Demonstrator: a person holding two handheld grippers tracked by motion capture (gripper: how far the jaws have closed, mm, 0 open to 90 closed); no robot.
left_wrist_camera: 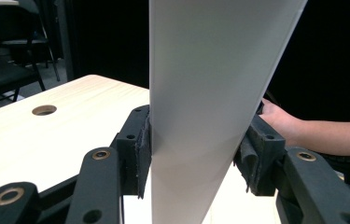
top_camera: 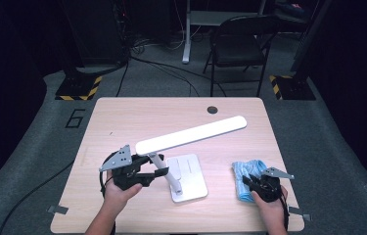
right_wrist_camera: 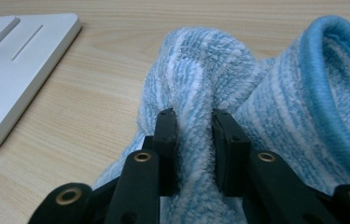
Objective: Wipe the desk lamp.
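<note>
At lower left the left gripper [top_camera: 148, 171] pinches the long white flat lamp head [top_camera: 191, 133], while at lower right the right gripper [top_camera: 257, 182] fingers [right_wrist_camera: 167, 135] pinch the fluffy light-blue towel [right_wrist_camera: 238, 93] lying on the desk [top_camera: 122, 117]; it is better to gather more cloth before wiping.

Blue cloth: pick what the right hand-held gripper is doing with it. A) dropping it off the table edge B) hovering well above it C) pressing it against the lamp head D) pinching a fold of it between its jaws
D: in the right gripper view the right hand-held gripper has a fold of the blue cloth squeezed between its two jaws, on the table.
</note>
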